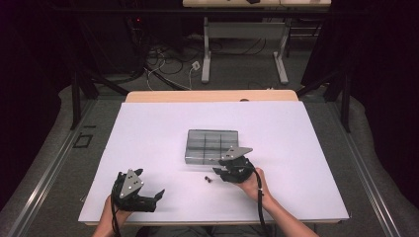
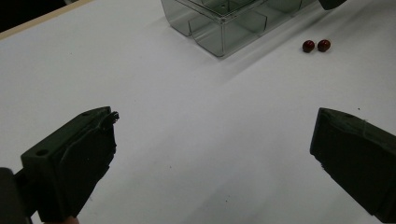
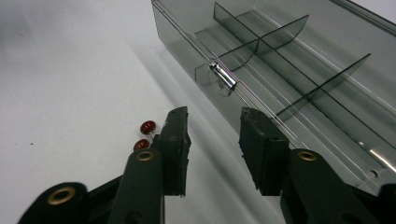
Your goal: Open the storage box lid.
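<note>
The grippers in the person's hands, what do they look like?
Each one is black with two chunky black jaws. The left gripper and the right gripper each carry a grey three-cornered plate with small holes on top, and a black cable trails back along each forearm. The right gripper view shows brass-coloured rivets on its arms. The forearms are bare, with no sleeves.

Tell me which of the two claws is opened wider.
The left claw: its jaws stand far apart over bare white table. The right claw, beside the compartment box and two red beads, shows a narrow gap.
</note>
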